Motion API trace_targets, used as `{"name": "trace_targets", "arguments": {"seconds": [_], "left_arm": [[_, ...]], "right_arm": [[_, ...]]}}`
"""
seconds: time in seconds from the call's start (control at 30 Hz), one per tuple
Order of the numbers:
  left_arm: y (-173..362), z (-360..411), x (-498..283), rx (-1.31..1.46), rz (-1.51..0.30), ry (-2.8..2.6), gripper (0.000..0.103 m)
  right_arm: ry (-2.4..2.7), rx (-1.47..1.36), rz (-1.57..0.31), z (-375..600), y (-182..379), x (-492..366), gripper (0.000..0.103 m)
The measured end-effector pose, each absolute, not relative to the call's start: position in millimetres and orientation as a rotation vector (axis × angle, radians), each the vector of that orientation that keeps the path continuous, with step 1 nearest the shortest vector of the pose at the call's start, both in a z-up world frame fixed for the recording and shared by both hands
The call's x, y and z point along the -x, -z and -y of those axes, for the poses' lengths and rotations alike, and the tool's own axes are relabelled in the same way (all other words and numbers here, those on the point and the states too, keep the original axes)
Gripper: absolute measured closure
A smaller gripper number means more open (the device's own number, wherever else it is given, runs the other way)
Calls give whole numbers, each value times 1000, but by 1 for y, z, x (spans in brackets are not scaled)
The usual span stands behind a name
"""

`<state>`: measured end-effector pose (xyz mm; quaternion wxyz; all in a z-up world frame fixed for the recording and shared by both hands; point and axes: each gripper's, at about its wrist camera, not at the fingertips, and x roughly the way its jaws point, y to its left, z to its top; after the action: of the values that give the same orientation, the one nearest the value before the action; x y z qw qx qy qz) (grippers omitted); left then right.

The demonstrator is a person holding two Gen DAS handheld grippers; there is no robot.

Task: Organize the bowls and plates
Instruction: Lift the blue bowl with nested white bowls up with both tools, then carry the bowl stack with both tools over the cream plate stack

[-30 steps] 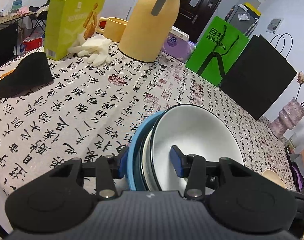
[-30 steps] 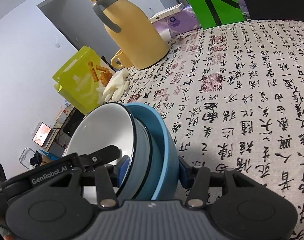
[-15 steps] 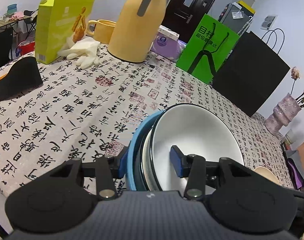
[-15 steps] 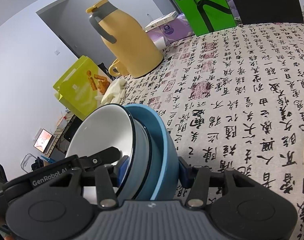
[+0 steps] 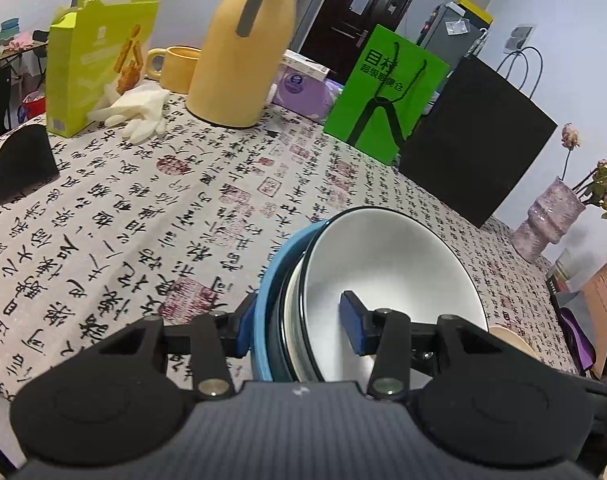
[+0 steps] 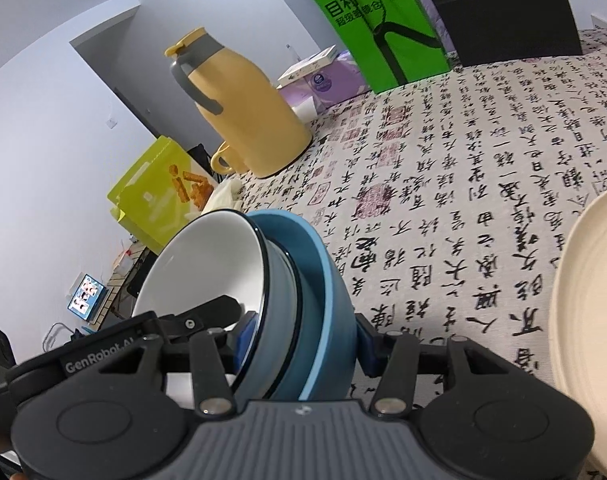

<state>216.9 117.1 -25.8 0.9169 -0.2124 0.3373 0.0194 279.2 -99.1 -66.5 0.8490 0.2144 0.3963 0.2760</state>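
Observation:
A white bowl with a black rim (image 5: pixel 383 264) sits nested in a grey-blue bowl, which sits in a wider blue bowl (image 5: pixel 271 292). The stack is tilted and held above the patterned tablecloth. My left gripper (image 5: pixel 297 324) is shut on the stack's near edge, one pad outside the blue rim and one inside the white bowl. From the other side, my right gripper (image 6: pixel 303 342) is shut on the same stack (image 6: pixel 323 288), with its left pad inside the white bowl (image 6: pixel 207 264). A cream plate (image 6: pixel 587 320) lies on the table to the right.
A yellow thermos (image 5: pixel 243 52), yellow mug (image 5: pixel 179 68), lime box (image 5: pixel 99 56) and white gloves (image 5: pixel 137 114) stand at the back left. A green bag (image 5: pixel 387 96), black bag (image 5: pixel 475 144) and purple tissue pack (image 5: pixel 303 92) line the far edge. A vase (image 5: pixel 551 220) stands far right.
Both grippers have carried the bowl stack to the right over the table, still gripped the same way. The cream plate has come into the right wrist view at its right edge.

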Motion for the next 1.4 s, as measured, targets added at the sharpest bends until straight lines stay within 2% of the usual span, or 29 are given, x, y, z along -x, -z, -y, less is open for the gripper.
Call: {"name": "trace_targets", "arguments": {"seconds": [0.67,1.4], "left_arm": [[9,-55,-220,403,-680,44,59],[6,49,-241,339,-718,199,59]], "right_arm": [[-515,-496,-751,169,47,-265,54],[-355,-583,-682,271,48,-249,54]]}}
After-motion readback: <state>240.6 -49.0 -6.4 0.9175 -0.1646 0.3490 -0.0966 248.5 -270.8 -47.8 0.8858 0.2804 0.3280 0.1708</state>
